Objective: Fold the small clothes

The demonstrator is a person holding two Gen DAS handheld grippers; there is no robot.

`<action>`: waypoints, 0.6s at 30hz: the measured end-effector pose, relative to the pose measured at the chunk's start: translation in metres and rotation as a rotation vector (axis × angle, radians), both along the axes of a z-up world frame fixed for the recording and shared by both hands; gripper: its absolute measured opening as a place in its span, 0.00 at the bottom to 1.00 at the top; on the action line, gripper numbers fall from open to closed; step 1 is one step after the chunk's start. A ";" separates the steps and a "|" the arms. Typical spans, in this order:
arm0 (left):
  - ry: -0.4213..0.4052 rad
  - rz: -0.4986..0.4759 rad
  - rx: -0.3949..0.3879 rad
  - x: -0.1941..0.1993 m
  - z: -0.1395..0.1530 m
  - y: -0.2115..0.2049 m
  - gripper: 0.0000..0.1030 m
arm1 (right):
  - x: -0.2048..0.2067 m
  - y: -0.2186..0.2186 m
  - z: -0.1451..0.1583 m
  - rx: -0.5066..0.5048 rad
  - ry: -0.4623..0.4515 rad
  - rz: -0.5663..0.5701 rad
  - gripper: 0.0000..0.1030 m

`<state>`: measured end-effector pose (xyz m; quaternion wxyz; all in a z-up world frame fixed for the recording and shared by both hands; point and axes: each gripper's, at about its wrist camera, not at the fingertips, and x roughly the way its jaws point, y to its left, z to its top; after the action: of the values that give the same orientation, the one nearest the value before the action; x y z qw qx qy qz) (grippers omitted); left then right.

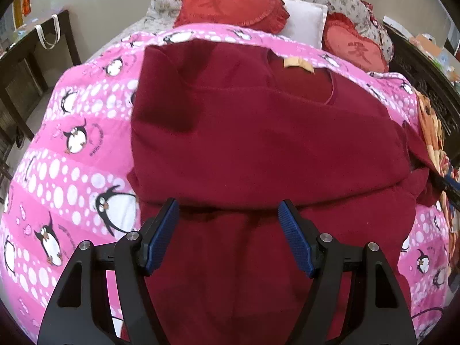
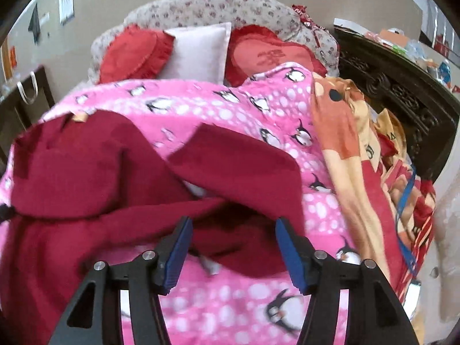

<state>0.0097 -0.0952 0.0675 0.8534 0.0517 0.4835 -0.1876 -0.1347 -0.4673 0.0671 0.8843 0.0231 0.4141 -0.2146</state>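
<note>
Left gripper (image 1: 227,210) and right gripper (image 2: 233,227): jaws spread, holding nothing, above the dark red fleece garment (image 1: 258,143) lying on the pink penguin-print blanket (image 1: 72,149). Judged step: mid-fold, sleeve (image 2: 238,166) splayed outward. Next: pinch the sleeve, fold inward.

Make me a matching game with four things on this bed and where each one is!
Things:
1. dark red fleece top
2. pink penguin-print blanket
3. plain white square pillow
4. small tan neck label

Places:
A. between two red heart cushions
B. sewn inside the top's collar
C. spread out under the top
D. lying on the blanket, before both open tongs

Pairs: 1-D, 2-C, 3-A, 4-B
</note>
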 end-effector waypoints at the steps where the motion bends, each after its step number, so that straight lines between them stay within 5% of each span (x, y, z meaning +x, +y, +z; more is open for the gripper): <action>1: 0.008 -0.002 0.003 0.000 -0.002 -0.001 0.71 | 0.002 -0.003 -0.003 -0.009 0.004 0.002 0.56; 5: 0.001 -0.012 0.028 -0.004 -0.003 -0.001 0.71 | 0.019 -0.021 -0.013 -0.002 0.044 0.014 0.52; 6: -0.003 -0.012 0.035 -0.004 -0.003 -0.001 0.71 | 0.019 -0.024 -0.014 0.001 0.041 0.011 0.34; 8: -0.004 -0.008 0.043 -0.002 -0.004 0.001 0.71 | 0.013 -0.033 -0.010 0.012 0.009 -0.007 0.15; 10: 0.002 0.005 0.036 0.001 -0.004 0.004 0.71 | 0.000 -0.040 0.003 0.037 -0.059 -0.035 0.08; 18: 0.028 0.014 0.000 -0.002 -0.006 0.007 0.70 | -0.051 -0.059 0.079 0.239 -0.360 -0.035 0.05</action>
<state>0.0074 -0.0884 0.0620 0.8479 0.0458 0.4957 -0.1821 -0.1859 -0.5263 0.1462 0.9310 0.1729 0.2718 -0.1715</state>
